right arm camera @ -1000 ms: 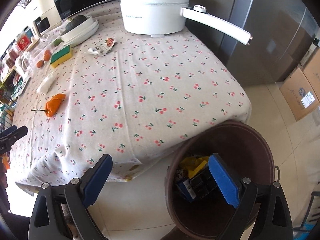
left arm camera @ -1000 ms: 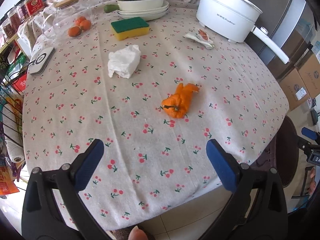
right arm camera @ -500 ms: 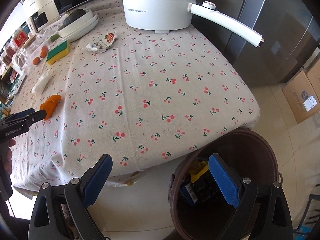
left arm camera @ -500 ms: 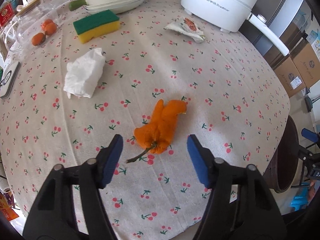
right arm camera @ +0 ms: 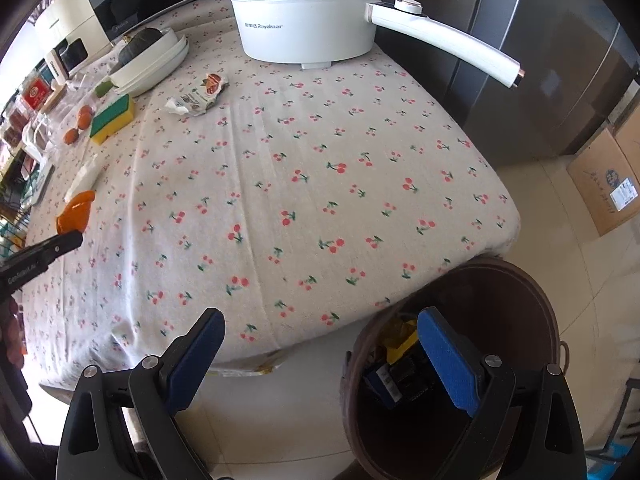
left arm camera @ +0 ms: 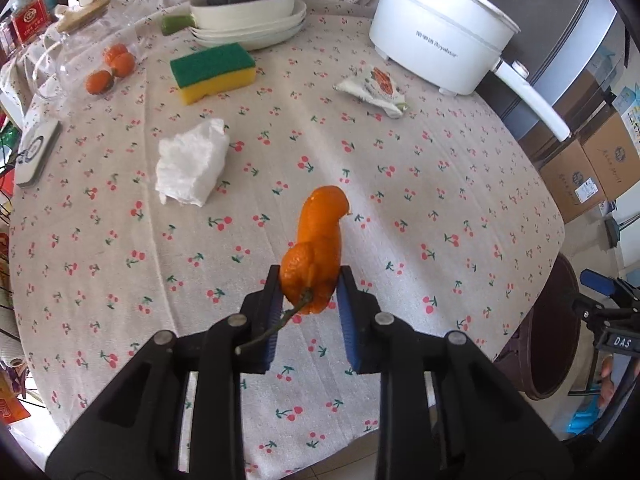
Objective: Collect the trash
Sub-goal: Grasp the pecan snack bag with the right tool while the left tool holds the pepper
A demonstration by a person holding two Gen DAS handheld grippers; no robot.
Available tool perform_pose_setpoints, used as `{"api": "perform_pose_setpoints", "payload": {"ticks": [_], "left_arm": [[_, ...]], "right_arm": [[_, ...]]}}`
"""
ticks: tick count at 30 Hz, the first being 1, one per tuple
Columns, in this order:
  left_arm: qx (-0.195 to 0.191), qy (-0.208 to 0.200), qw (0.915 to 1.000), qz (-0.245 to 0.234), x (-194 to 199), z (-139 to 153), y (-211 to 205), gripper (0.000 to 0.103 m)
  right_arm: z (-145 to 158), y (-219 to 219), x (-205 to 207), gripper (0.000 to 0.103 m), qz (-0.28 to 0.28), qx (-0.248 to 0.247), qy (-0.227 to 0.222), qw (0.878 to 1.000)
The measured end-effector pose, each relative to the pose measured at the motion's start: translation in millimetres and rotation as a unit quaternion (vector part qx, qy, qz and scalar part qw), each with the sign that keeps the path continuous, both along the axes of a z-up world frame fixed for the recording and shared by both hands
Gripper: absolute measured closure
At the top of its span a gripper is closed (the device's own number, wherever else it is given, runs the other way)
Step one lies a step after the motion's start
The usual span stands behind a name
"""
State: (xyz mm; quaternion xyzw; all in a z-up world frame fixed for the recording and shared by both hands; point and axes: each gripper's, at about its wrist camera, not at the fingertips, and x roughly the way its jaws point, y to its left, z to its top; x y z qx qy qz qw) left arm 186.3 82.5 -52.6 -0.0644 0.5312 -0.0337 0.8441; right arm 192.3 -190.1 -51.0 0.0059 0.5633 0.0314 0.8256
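Now, left wrist view: left gripper (left arm camera: 308,300) has just been closing, and its jaws now clamp the stem end of the orange peel (left arm camera: 316,252) over the table (left arm camera: 400,184), probably so the curled length hangs free. The peel's long axis runs away from the gripper, tip toward the tissue (left arm camera: 191,160) side; stem trails back between the fingers. Right wrist view: right gripper (right arm camera: 320,350) gapes, holding nothing, parked by the bin (right arm camera: 536,320), likely marking the drop spot. The peel (right arm camera: 74,212) shows far left.

Bright daylight, sharp pics, fisheye-warped dark edges.
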Motion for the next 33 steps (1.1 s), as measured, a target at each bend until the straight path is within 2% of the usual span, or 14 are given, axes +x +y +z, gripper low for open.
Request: {"api": "perform_pose_setpoints", "payload": {"ticks": [3, 6, 11, 14, 18, 25, 28, 30, 32, 33], "left_arm": [[0.016, -0.029, 0.9994, 0.013, -5, 15, 11, 0.075], [0.003, -0.043, 0.9985, 0.035, -7, 22, 28, 0.074], [-0.031, -0.039, 0.9944, 0.093, -5, 15, 58, 0.074], [-0.021, -0.038, 0.9934, 0.106, -4, 11, 71, 0.074], [-0.008, -0.041, 0.9928, 0.112, -3, 10, 86, 0.074], [-0.020, -0.035, 0.9917, 0.122, -1, 8, 101, 0.074], [-0.025, -0.029, 0.9915, 0.125, 1, 5, 103, 0.074], [-0.025, -0.028, 0.9916, 0.124, 1, 4, 101, 0.074], [-0.026, -0.028, 0.9919, 0.121, 1, 5, 99, 0.074], [-0.028, -0.029, 0.9921, 0.119, 0, 5, 98, 0.074]], "right_arm": [[4, 20, 27, 0.005, -0.002, 0.033, 0.006, 0.999], [5, 49, 64, 0.005, -0.006, 0.062, 0.008, 0.998], [-3, 91, 132, 0.004, -0.039, 0.109, 0.006, 0.993], [-14, 109, 166, 0.004, -0.064, 0.137, 0.009, 0.989], [-27, 131, 204, 0.004, -0.079, 0.147, 0.008, 0.986], [-55, 140, 248, 0.002, -0.133, 0.117, -0.004, 0.984], [-57, 154, 254, 0.002, -0.125, 0.070, -0.018, 0.989], [-59, 162, 253, 0.008, -0.114, 0.028, -0.021, 0.993], [-60, 171, 248, 0.023, -0.092, -0.018, -0.029, 0.995], [-59, 171, 244, 0.027, -0.085, -0.015, -0.033, 0.996]]}}
